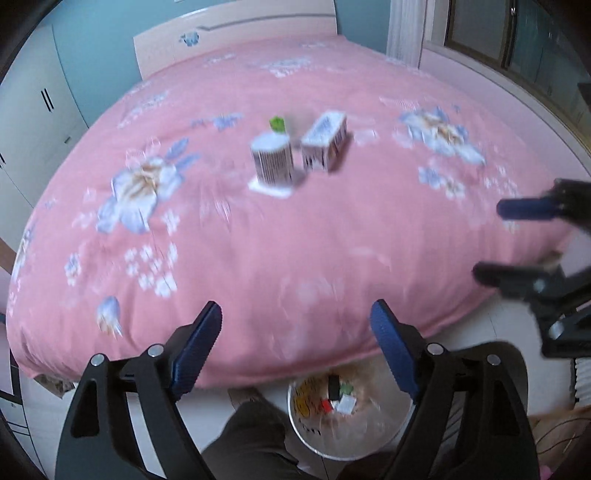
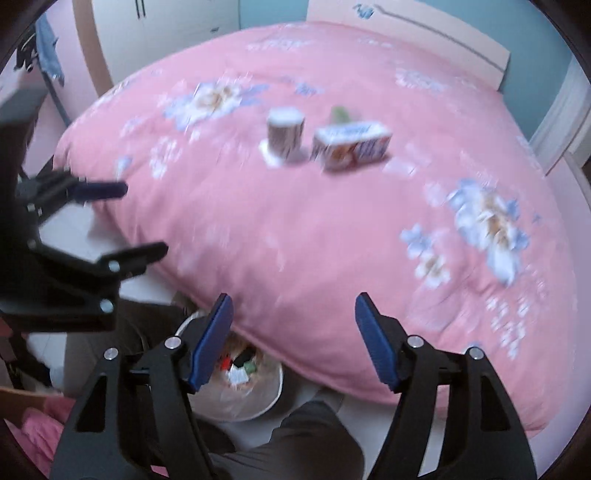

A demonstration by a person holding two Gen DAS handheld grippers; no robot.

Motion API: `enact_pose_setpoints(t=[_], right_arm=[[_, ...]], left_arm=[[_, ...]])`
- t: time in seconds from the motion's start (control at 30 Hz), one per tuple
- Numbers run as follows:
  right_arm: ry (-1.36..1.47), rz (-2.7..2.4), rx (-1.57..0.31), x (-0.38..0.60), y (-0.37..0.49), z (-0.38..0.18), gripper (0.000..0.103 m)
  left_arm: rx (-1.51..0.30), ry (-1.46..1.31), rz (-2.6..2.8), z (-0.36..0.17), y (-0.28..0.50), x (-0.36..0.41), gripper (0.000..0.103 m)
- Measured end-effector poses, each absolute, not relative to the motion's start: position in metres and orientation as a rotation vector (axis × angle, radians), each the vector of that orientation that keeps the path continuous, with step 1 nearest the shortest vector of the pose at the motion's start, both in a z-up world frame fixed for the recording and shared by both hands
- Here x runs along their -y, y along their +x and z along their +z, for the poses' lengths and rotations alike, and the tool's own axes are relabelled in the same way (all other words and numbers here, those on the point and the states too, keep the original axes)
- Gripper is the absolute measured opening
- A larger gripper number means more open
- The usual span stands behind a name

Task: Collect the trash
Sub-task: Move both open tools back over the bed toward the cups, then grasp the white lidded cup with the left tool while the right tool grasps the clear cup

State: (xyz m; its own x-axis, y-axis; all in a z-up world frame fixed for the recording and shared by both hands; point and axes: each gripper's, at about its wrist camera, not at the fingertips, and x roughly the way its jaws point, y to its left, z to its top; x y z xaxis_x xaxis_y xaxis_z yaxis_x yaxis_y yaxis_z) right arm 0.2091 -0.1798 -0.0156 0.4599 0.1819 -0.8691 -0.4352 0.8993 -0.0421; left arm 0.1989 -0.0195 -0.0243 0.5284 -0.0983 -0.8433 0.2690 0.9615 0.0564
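Both views are being smeared by motion blur; print on the packaging is not being resolved. A small green item [image 1: 277, 123] behind the carton is being half hidden and cannot be identified. The contents of the trash bin [image 1: 306, 424] are being seen only as coloured scraps, and its rim is being cut by the gripper fingers and by the edge of the quilt. A dark trouser leg [image 1: 251, 435] is being cropped at the bottom of the frame.

The left gripper [image 1: 295, 350] is being held above the foot of the bed, pitched steeply downward, its blue pads spread wide with nothing between them. The right gripper [image 2: 293, 339] is being held likewise, jaws released and empty. Each gripper is being caught at the side of the other's view.

On the pink floral quilt [image 1: 258, 240], left to right, a striped cylindrical cup [image 1: 272, 162] is being seen upright on a white flat piece [image 1: 269, 188], and just beside it a rectangular carton [image 1: 325, 146] is lying on its side. Both are being kept well apart from the grippers, near the middle of the bed. The bin is being seen on the pale floor below the quilt's edge, beside the leg. A white wardrobe [image 1: 33, 110], a headboard [image 1: 236, 33] and a window [image 1: 517, 40] are ringing the scene.
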Motion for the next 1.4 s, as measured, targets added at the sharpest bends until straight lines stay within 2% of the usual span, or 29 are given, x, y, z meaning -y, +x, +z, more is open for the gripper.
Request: enact_pose_setpoints(t=[0.3, 0.63, 0.83, 1.13, 1.27, 1.4], right_arm=[[-0.25, 0.275, -0.992, 0.176, 0.279, 0.033, 0.071], [-0.324, 0.338, -0.971, 0.149, 0.359, 0.038, 0.071], [-0.378, 0.426, -0.99, 0.122, 0.41, 0.02, 0.071], [-0.268, 0.461, -1.145, 0.113, 0.497, -0.044, 0.071], [-0.247, 0.467, -1.199, 0.114, 0.518, -0.075, 0.06], [-0.262, 0.464, -1.211, 0.113, 0.527, -0.09, 0.06]], left_arm=[[-0.952, 0.242, -0.22, -0.016, 0.248, 0.024, 0.086], [-0.978, 0.219, -0.22, -0.034, 0.31, 0.019, 0.086], [-0.962, 0.199, -0.253, -0.046, 0.345, 0.02, 0.086], [-0.945, 0.158, -0.317, -0.074, 0.384, 0.022, 0.086], [-0.941, 0.138, -0.346, -0.088, 0.395, 0.023, 0.086], [-0.949, 0.125, -0.37, -0.098, 0.404, 0.024, 0.086]])
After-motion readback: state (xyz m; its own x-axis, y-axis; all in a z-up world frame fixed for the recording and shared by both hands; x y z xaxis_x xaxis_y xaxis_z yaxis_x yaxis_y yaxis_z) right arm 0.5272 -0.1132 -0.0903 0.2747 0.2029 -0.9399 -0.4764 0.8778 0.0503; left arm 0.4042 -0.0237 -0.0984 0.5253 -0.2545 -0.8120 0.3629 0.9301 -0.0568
